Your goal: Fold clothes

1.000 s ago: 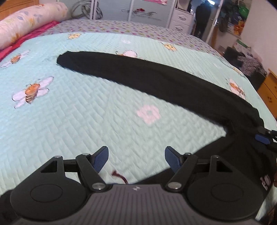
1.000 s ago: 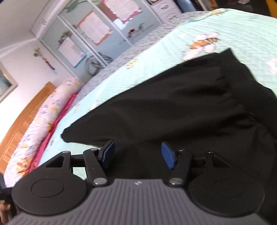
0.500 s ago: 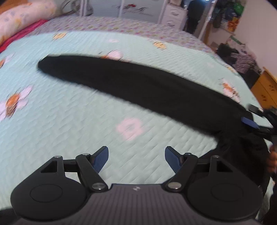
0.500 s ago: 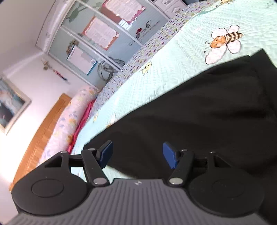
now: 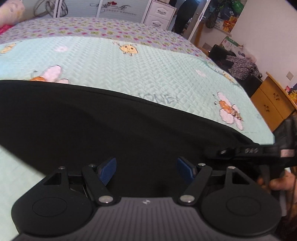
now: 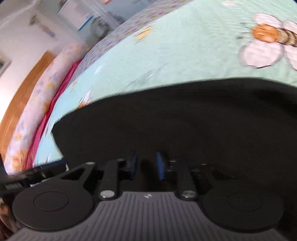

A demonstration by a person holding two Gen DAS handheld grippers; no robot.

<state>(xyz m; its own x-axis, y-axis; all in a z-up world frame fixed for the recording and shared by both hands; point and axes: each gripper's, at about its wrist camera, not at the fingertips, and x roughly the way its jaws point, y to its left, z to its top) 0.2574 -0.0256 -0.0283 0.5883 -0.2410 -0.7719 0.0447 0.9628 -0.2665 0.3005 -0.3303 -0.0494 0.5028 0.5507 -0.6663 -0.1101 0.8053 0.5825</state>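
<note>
A black garment (image 5: 96, 118) lies spread across the mint quilted bedspread (image 5: 148, 68). My left gripper (image 5: 146, 169) hovers low over its near part with its blue pads wide apart and nothing between them. In the left wrist view the right gripper's black finger (image 5: 241, 152) lies on the cloth's right end, with a hand behind it. In the blurred right wrist view the black garment (image 6: 185, 118) fills the lower half, and my right gripper (image 6: 147, 166) has its pads drawn close together with dark cloth in the narrow gap. The left gripper's tip (image 6: 37, 172) shows at the lower left.
A long floral pillow (image 6: 37, 89) and a wooden headboard (image 6: 20, 92) run along the bed's head. White drawers (image 5: 159, 13), a wooden cabinet (image 5: 272, 103) and a pile of clothes (image 5: 239, 64) stand beyond the bed's far side.
Both grippers came down closer to the black garment. The right gripper's pads went from wide apart to nearly together on the cloth. The left gripper stayed open.
</note>
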